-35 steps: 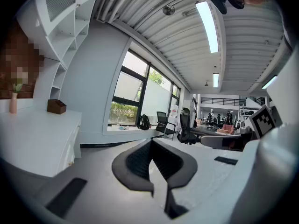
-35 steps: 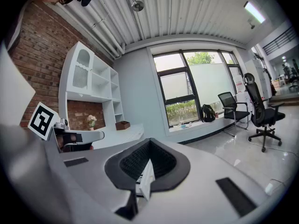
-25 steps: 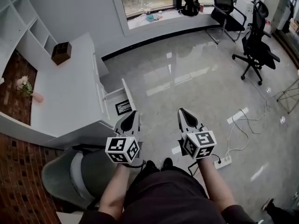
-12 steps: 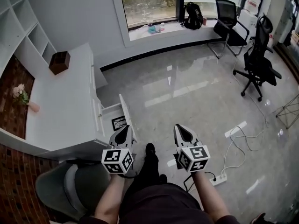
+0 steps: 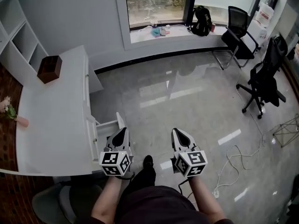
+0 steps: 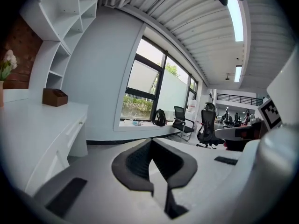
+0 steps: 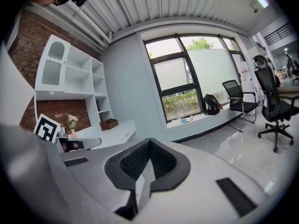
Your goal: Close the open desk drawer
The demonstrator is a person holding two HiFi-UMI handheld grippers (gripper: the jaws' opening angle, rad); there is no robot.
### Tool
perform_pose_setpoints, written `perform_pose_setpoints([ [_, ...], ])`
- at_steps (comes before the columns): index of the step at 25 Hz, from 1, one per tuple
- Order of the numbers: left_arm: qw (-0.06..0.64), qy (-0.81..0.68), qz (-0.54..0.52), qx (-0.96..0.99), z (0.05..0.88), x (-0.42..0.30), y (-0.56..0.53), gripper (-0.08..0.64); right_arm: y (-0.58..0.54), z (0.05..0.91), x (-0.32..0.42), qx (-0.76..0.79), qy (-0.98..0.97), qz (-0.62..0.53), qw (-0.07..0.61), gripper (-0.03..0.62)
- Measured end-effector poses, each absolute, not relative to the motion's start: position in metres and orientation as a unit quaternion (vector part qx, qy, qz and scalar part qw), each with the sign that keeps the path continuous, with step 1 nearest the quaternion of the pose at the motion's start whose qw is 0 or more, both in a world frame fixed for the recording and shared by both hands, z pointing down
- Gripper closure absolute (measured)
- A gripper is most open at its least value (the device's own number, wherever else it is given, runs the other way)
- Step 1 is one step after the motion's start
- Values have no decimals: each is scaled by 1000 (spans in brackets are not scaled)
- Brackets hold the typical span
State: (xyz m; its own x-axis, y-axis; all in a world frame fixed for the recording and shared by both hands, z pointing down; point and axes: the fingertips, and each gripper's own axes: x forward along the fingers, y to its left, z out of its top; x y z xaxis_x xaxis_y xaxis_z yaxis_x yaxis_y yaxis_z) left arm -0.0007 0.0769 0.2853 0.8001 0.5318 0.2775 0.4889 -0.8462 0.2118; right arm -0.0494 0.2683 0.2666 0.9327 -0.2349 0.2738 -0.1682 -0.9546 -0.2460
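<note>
The white desk [image 5: 51, 125] runs along the left of the head view. Its open drawer [image 5: 106, 125] sticks out to the right, its white front panel [image 5: 120, 121] standing over the floor. My left gripper [image 5: 122, 130] is shut and empty, its tip just short of that front panel on the near side. To its right, over the grey floor, my right gripper [image 5: 176, 131] is also shut and empty. In the left gripper view the left gripper [image 6: 150, 141] points down the room with the desk [image 6: 32, 125] on its left. The right gripper view shows the right gripper [image 7: 149, 141] with its jaws together.
A brown box [image 5: 49, 69] and a flower vase [image 5: 10, 111] stand on the desk. A grey-green chair [image 5: 56, 204] is at the bottom left. Office chairs [image 5: 264, 83] stand at the right, a backpack [image 5: 202, 20] on the window sill, and a cable [image 5: 231, 164] lies on the floor.
The head view has tilted up and shifted, so desk and drawer sit lower and farther left. Both grippers stay shut and side by side. The drawer is still open.
</note>
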Motion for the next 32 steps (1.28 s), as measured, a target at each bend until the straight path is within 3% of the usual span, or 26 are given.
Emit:
perform_pose_setpoints([
  [8, 87, 230, 176, 953, 296, 83, 63, 551, 246, 272, 67, -967, 154, -182, 89, 588],
  [18, 107, 42, 213, 970, 332, 112, -16, 551, 165, 305, 187, -916, 319, -236, 56, 588],
  [24, 155, -148, 207, 955, 341, 94, -57, 551, 101, 325, 233, -839, 473, -268, 12, 588],
  [32, 216, -360, 203, 885, 372, 22, -43, 551, 53, 364, 230, -714, 624, -313, -52, 588],
])
